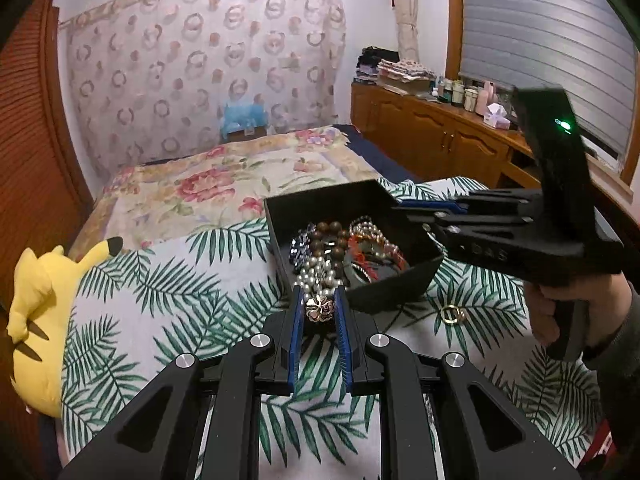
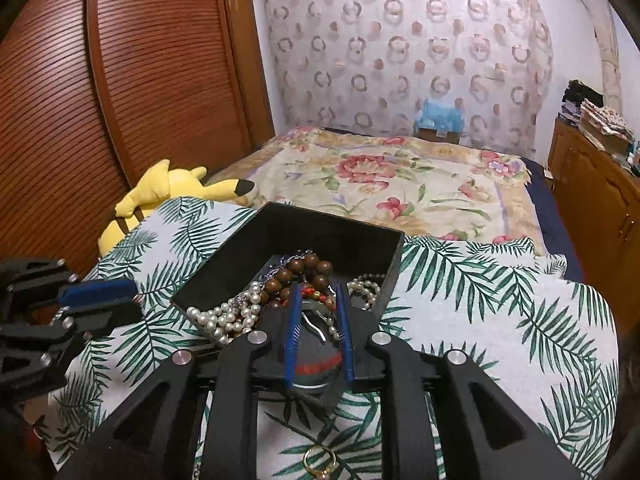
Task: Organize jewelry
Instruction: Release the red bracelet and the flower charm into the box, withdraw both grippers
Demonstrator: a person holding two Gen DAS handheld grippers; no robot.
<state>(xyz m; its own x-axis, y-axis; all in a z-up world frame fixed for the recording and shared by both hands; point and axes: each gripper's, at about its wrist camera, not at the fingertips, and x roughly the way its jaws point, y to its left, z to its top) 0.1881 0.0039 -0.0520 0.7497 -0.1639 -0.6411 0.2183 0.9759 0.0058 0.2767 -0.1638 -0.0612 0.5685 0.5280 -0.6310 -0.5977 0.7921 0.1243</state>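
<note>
Bedroom, bed under a palm-leaf cloth (image 1: 168,280): jewelry being gathered into a black box (image 1: 320,202).
Left gripper (image 1: 319,307) pinches a flower-shaped brooch (image 1: 319,308) just before the box; next, probably carry it over the rim and release. Right gripper (image 2: 317,306), slightly spread and empty, hovers over the box's beads.
</note>
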